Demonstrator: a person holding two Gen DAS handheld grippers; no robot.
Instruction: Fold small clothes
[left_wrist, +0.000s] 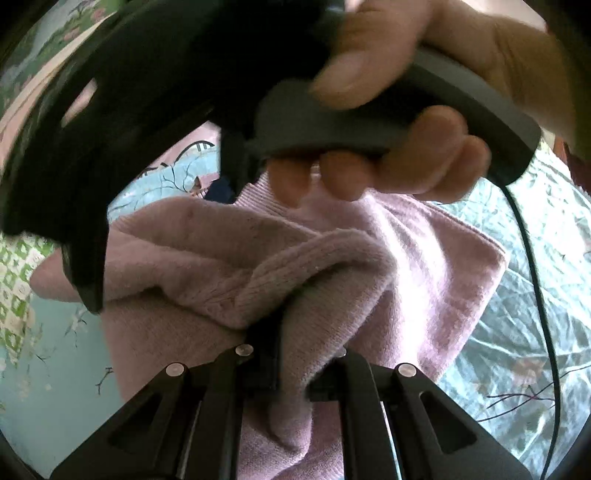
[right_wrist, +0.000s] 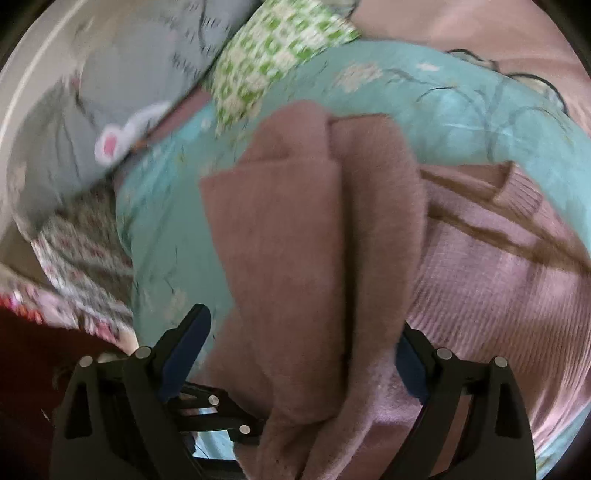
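Left gripper (left_wrist: 291, 354): jaws clamped on a pink garment (left_wrist: 424, 266) fold.
Right gripper (right_wrist: 301, 347): jaws spread, cloth between them.
Garment: on the bedsheet (right_wrist: 166, 229), 12 o'clock.
Risk: the unclamped right side may slip, skewing the fold.

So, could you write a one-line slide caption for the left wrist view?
Left hand-held gripper pinches a fold of the pink knit garment above the floral bedsheet.
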